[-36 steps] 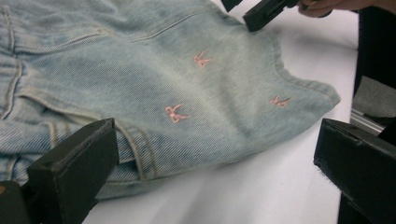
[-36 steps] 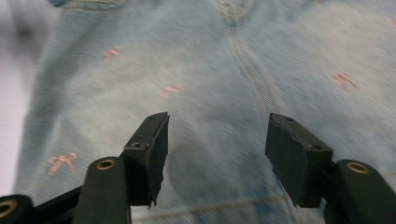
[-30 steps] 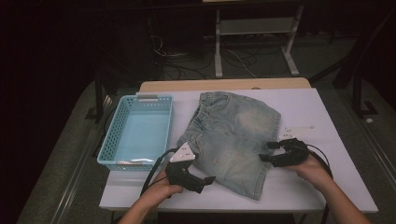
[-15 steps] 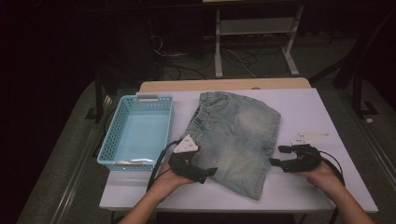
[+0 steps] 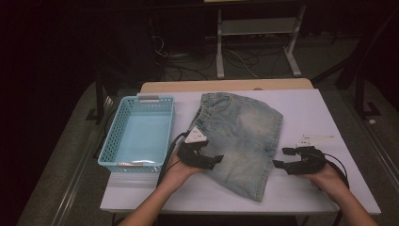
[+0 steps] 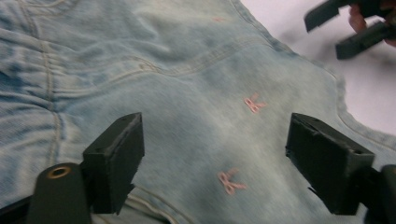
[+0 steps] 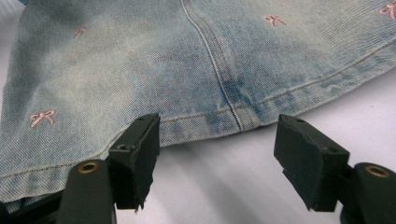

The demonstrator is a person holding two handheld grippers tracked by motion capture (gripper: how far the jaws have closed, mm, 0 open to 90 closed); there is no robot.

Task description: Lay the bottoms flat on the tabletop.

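Observation:
A pale blue denim skirt (image 5: 240,136) with small pink bows lies flat on the white table (image 5: 324,113). My left gripper (image 5: 217,160) hovers over the skirt's left lower part, jaws open, nothing between them; its own view looks down on the denim (image 6: 196,93). My right gripper (image 5: 282,157) is open just off the skirt's right edge, pointing at it. In the right gripper view the skirt's hem (image 7: 224,116) lies ahead of my right gripper (image 7: 217,154), above bare table.
A light blue plastic basket (image 5: 139,132) stands empty at the table's left. A small white tag or paper (image 5: 314,139) lies beyond the right hand. The other gripper (image 6: 348,28) shows at the top right of the left gripper view. Dark floor, cables and a stand lie behind the table.
My right gripper has drawn back to the right, off the skirt onto bare table. The left gripper has shifted slightly up and inward over the denim.

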